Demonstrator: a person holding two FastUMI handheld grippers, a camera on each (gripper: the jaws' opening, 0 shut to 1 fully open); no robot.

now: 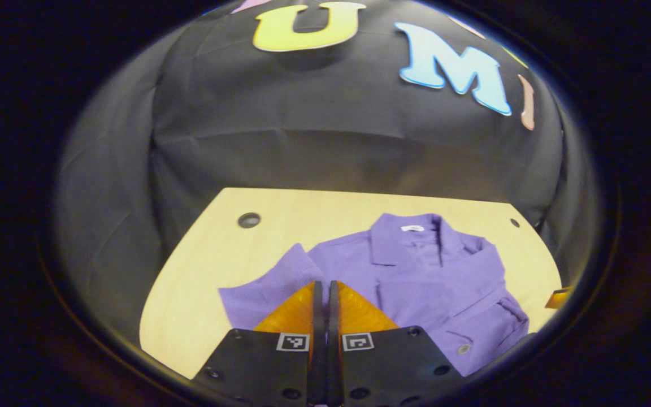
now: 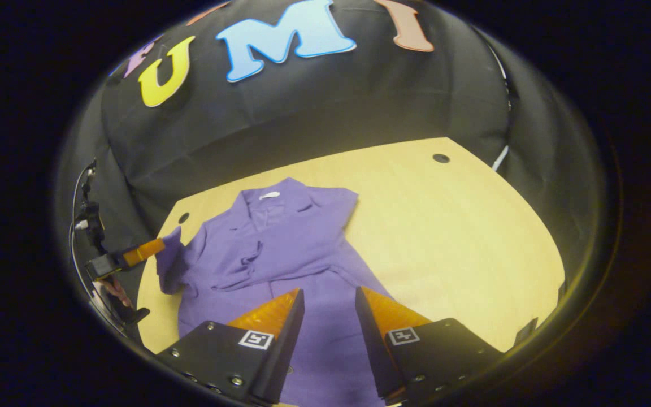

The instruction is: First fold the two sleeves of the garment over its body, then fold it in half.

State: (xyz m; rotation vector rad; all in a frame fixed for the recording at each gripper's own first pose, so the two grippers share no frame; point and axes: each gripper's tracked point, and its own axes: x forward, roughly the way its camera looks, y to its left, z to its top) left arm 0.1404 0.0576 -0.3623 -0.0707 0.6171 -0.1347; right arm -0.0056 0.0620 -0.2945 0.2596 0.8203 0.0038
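Observation:
A purple collared shirt [image 1: 416, 265] lies face up on the light wooden table [image 1: 207, 265], collar toward the far wall. One sleeve [image 1: 489, 299] lies folded across its body. My left gripper [image 1: 325, 285] is shut, its tips at the edge of the other sleeve [image 1: 257, 299]. In the right gripper view that left gripper [image 2: 156, 247] pinches the sleeve [image 2: 170, 265], which stands lifted off the table at the shirt's [image 2: 291, 237] left side. My right gripper [image 2: 330, 297] hangs open over the lower body of the shirt, with cloth showing between its fingers but not gripped.
The table [image 2: 444, 226] has bare wood to the right of the shirt and a round hole [image 2: 441, 158] near its far corner. Another hole [image 1: 249, 220] sits left of the collar. A hand [image 2: 116, 291] holds the left gripper at the table's edge.

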